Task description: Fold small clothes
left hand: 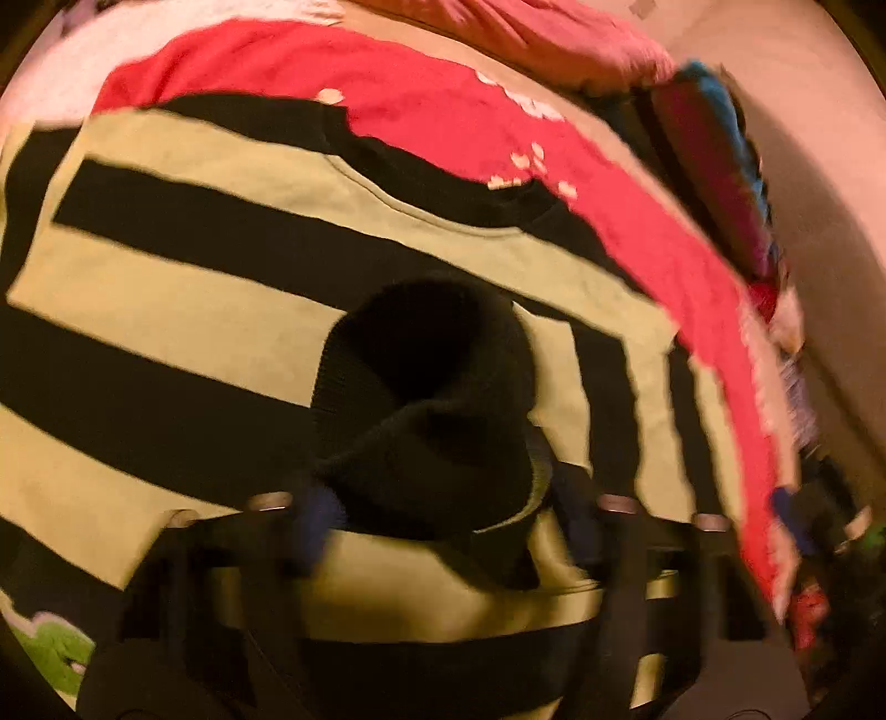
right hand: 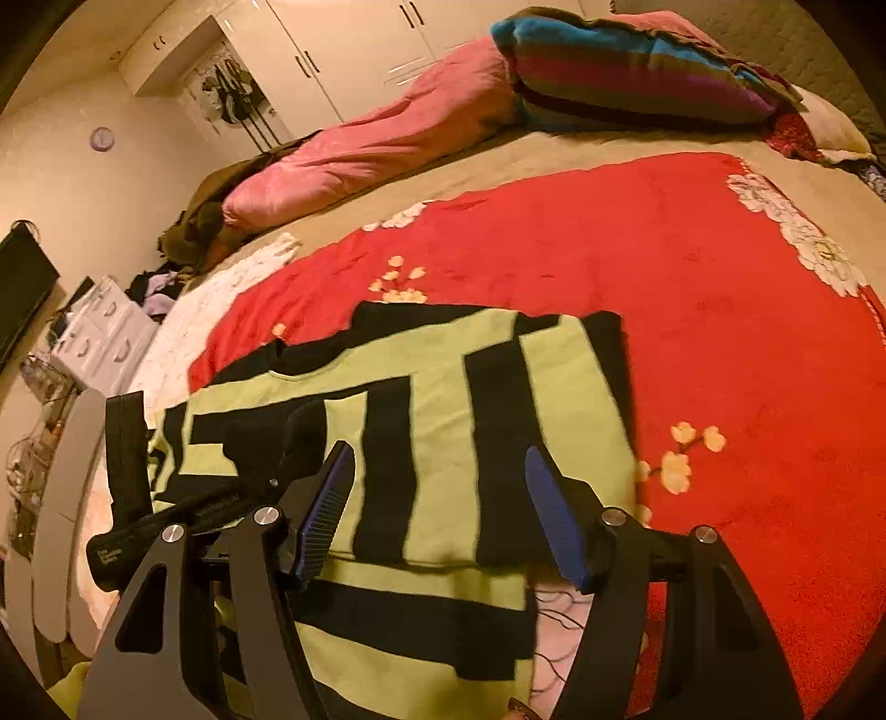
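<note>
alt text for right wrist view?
The open right gripper hovers over a green-and-black striped sweater spread on a red floral blanket; the left gripper works at the sweater's left side.

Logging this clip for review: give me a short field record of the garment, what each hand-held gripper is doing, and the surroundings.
garment: green-and-black striped sweater, spread on the red floral blanket, one sleeve folded across the body
left hand-held gripper: black ribbed cuff sits between its fingers; view blurred, so closure unclear
right hand-held gripper: open, above the sweater's lower part, holding nothing
bed: pink duvet and striped blanket at the far side
background: white wardrobe
fold status: partly folded
</note>
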Action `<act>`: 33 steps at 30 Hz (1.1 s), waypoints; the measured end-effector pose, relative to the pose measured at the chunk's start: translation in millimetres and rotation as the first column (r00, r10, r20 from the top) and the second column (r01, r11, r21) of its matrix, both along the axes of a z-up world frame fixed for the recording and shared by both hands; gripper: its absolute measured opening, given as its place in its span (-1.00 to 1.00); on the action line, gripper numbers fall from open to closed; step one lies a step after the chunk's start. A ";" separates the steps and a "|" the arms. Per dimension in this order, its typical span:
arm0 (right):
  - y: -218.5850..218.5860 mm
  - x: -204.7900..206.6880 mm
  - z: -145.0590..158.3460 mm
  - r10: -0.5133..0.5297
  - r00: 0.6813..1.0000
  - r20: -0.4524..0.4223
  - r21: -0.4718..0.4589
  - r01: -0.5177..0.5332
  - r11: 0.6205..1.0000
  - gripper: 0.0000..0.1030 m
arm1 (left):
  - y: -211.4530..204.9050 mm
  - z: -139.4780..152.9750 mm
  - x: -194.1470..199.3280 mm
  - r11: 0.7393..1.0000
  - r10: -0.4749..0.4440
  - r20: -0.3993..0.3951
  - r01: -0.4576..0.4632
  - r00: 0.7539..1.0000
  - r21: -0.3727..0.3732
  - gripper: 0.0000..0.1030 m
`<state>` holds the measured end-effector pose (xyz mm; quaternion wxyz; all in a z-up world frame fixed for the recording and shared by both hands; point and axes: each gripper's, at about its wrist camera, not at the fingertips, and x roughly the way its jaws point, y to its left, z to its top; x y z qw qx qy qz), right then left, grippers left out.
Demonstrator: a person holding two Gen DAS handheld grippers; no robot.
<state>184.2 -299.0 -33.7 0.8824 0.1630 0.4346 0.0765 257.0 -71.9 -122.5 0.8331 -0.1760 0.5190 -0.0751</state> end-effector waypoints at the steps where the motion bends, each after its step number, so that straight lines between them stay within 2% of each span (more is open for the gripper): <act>1: 0.3 -1.0 -1.1 -0.001 1.000 -0.002 -0.003 0.001 1.000 0.22 | 0.6 0.4 -0.7 1.000 -0.011 0.011 0.011 1.000 -0.002 -0.32; 3: 1.1 -1.9 -5.1 -0.007 1.000 -0.014 0.001 0.007 1.000 0.22 | 5.5 1.8 -2.0 0.999 -0.021 0.037 0.023 0.999 -0.027 -0.45; 4: 3.0 -1.7 -7.0 -0.006 1.000 -0.021 0.007 0.006 1.000 0.22 | 8.9 3.9 -2.3 0.999 -0.023 0.057 0.025 0.998 -0.038 -0.63; 7: 10.7 -1.2 -9.6 0.006 1.000 -0.030 0.005 -0.006 1.000 0.22 | 24.3 20.0 -4.7 1.000 0.000 0.131 0.003 0.991 -0.023 -0.65; 11: 28.4 0.1 -8.8 0.050 0.998 -0.025 -0.007 -0.051 0.999 0.22 | 58.5 49.8 -8.3 0.996 0.074 0.232 -0.085 0.970 0.039 -0.66; 14: 43.1 3.8 -11.3 0.085 0.996 -0.032 -0.010 -0.085 0.996 0.22 | 82.8 60.6 -8.1 0.989 0.109 0.254 -0.130 0.961 0.067 -0.66; 16: 53.8 6.3 -13.6 0.111 0.993 -0.035 -0.023 -0.111 0.994 0.22 | 98.2 60.5 -8.3 0.980 0.142 0.252 -0.172 0.957 0.101 -0.65; 18: 62.5 8.3 -15.5 0.124 0.992 -0.035 -0.044 -0.126 0.991 0.22 | 107.0 55.5 -8.4 0.976 0.164 0.235 -0.192 0.958 0.102 -0.65; 25: 85.6 18.6 -25.4 0.153 0.987 -0.045 -0.113 -0.157 0.981 0.22 | 121.3 29.9 -3.8 0.972 0.186 0.151 -0.205 0.971 0.118 -0.46; 29: 89.8 24.3 -28.2 0.153 0.987 -0.052 -0.127 -0.159 0.979 0.22 | 135.4 21.3 -5.5 0.969 0.216 0.126 -0.229 0.968 0.094 -0.25; 33: 89.4 27.3 -30.0 0.145 0.988 -0.057 -0.129 -0.151 0.980 0.22 | 144.1 24.5 -9.7 0.964 0.239 0.126 -0.251 0.963 0.089 0.02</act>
